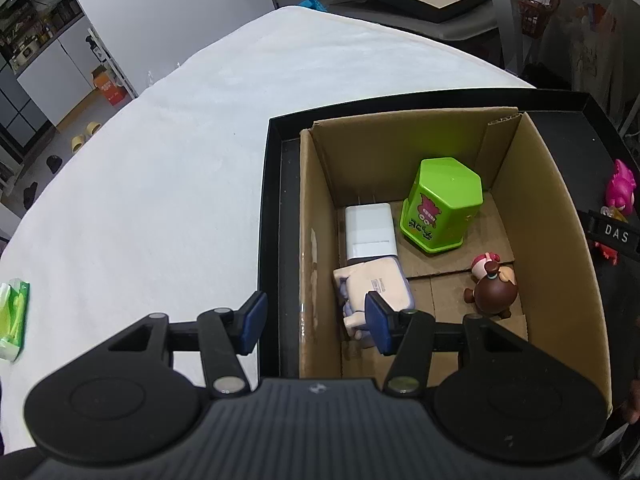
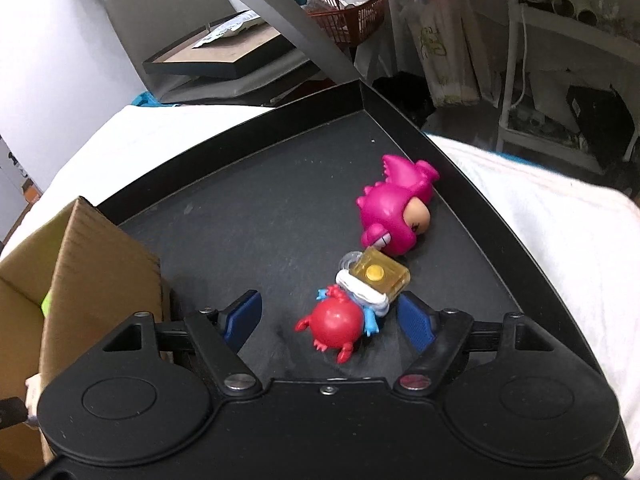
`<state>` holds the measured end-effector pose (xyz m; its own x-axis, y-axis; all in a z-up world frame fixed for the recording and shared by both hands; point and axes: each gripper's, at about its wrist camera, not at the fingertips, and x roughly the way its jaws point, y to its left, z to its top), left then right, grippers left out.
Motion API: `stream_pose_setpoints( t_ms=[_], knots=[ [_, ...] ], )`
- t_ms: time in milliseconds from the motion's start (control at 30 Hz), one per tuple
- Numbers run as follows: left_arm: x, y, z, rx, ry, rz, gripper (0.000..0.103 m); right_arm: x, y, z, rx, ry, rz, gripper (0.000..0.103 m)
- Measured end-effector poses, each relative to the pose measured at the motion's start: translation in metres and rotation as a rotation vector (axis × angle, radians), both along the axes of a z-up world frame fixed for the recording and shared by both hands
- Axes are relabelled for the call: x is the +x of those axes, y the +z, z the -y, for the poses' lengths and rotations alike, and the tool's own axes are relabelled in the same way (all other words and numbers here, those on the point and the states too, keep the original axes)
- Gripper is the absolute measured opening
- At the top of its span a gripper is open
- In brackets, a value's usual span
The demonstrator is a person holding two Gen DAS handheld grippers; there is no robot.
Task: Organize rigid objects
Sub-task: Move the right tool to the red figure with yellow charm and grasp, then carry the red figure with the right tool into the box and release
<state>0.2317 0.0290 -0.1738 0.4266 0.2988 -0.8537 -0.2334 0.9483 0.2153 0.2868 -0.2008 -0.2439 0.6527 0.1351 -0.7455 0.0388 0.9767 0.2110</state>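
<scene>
With the right tongs [image 2: 330, 318] spread wide around the red crab toy [image 2: 334, 326] on the black tray [image 2: 248, 184] (left tongs [image 1: 314, 322] also agape, empty), closing may nudge the yellow block [image 2: 378, 276] touching it at one o'clock.

left gripper [image 1: 316, 322] jaws wide apart, nothing between them; right gripper [image 2: 330, 316] same (blue pads spread, angled downward)

"DAS" in white letters on a black strap [image 1: 614, 233]
</scene>
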Motion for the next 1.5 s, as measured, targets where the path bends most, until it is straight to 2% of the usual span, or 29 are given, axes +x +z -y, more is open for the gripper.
stream_pose_setpoints(
  t_ms=[67,100,167,200,233,367,733,1067,1500],
  knots=[
    [-0.001,0.001,0.001,0.001,-0.002,0.001,0.053,0.002,-0.001,-0.002,-0.014,0.004,0.009,0.074],
    [-0.001,0.001,0.001,0.002,-0.003,0.003,0.053,0.002,-0.001,-0.003,-0.02,0.004,0.013,0.07],
    [-0.002,0.003,0.001,0.003,0.0,0.01,0.053,0.001,-0.001,-0.003,-0.029,0.008,0.02,0.056],
    [-0.002,0.003,0.001,0.002,0.002,0.012,0.053,0.001,0.0,-0.003,-0.039,0.012,0.022,0.042],
    [-0.003,0.004,0.001,0.002,0.003,0.014,0.053,0.001,0.0,-0.003,-0.048,0.017,0.021,0.038],
    [-0.007,0.007,0.001,-0.005,0.005,0.025,0.053,-0.003,0.002,-0.007,-0.102,0.042,0.01,0.037],
    [-0.021,0.016,-0.006,-0.053,0.008,0.071,0.053,-0.019,0.023,0.009,-0.015,0.034,-0.022,0.037],
    [-0.029,0.018,-0.016,-0.125,0.016,0.089,0.052,-0.034,0.06,0.006,-0.008,0.056,0.041,0.037],
    [-0.034,0.014,-0.033,-0.237,0.045,0.075,0.052,-0.049,0.092,-0.025,-0.072,0.123,0.088,0.037]
  ],
)
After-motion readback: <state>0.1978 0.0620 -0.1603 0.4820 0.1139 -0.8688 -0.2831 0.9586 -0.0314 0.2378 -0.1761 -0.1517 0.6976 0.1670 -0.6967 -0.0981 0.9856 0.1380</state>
